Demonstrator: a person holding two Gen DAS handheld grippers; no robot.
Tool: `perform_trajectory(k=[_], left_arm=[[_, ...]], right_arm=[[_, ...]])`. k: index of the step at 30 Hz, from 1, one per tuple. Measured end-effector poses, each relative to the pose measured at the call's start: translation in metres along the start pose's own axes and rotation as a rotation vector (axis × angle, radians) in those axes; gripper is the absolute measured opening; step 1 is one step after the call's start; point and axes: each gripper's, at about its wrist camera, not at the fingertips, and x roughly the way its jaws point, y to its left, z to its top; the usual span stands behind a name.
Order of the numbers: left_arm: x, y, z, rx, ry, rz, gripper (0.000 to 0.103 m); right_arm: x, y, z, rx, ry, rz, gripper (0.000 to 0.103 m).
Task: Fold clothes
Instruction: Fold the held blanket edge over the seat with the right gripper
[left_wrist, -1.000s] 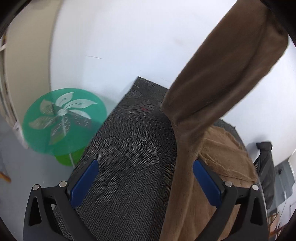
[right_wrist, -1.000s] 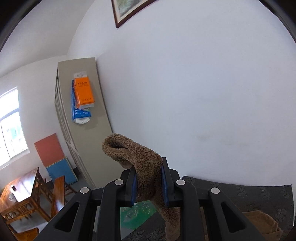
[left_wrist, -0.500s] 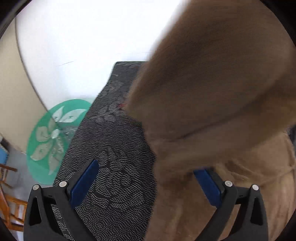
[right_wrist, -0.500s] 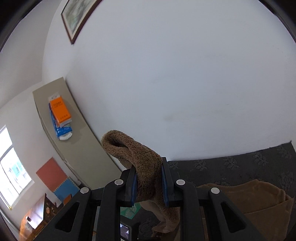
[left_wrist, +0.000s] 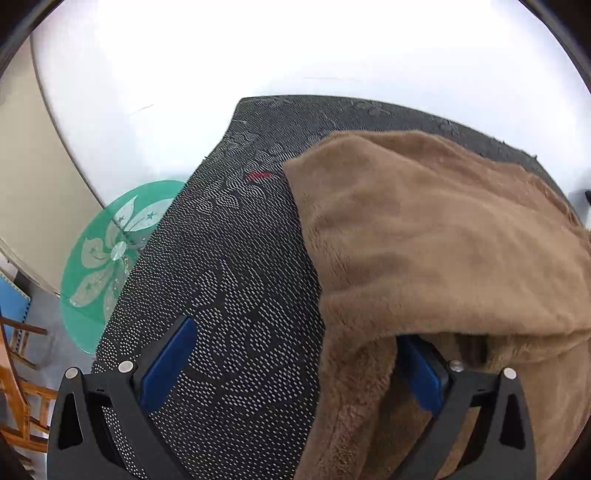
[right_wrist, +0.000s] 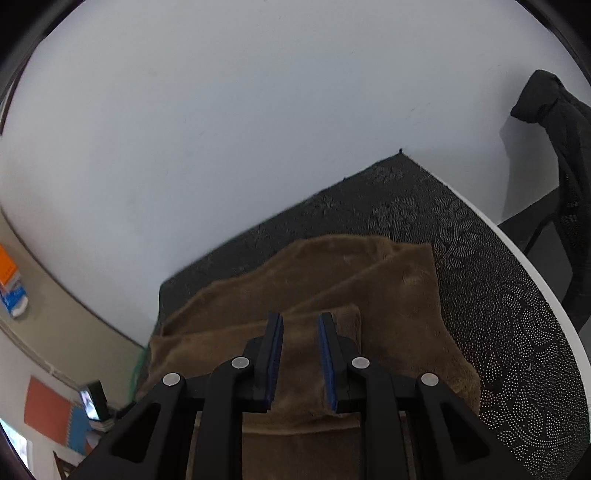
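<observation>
A brown fleece garment (left_wrist: 424, 229) lies folded over itself on the table's dark patterned cloth (left_wrist: 221, 258). My left gripper (left_wrist: 295, 365) is wide open just above the table. The garment's left edge reaches in between its fingers, and a fold drapes over the right blue pad (left_wrist: 421, 373). In the right wrist view the garment (right_wrist: 351, 280) lies in layers on the dark cloth (right_wrist: 498, 295). My right gripper (right_wrist: 300, 321) hovers over it, open by a narrow gap with nothing between the pads.
A round green glass table (left_wrist: 110, 258) stands left of the big table, with wooden chairs (left_wrist: 18, 369) beyond it. A black jacket (right_wrist: 554, 147) hangs on a chair at the right. The white table rim (right_wrist: 535, 266) curves along the right side; a white wall is behind.
My right gripper came down from high up and let go of the garment's end, which now lies on the rest. The hanging cloth dropped onto the table; my left gripper stayed open.
</observation>
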Motion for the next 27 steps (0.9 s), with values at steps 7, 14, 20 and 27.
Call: perform_trajectory(k=[7,14,20,27], left_arm=[[0.009,0.002,0.001,-0.007,0.006,0.004,0.102],[0.015,0.005,0.001,-0.037,0.014,-0.011,0.102],[0.016,0.007,0.001,-0.051,0.017,-0.025,0.102],[0.019,0.011,0.000,-0.074,0.030,-0.054,0.102]], right_arm=[[0.030,-0.013,-0.015,0.044,0.080,0.014,0.083],[0.062,-0.029,-0.001,0.079,0.141,0.076,0.076],[0.101,-0.028,0.002,0.059,0.208,0.045,0.058],[0.114,-0.025,-0.006,0.018,0.232,0.001,0.026]])
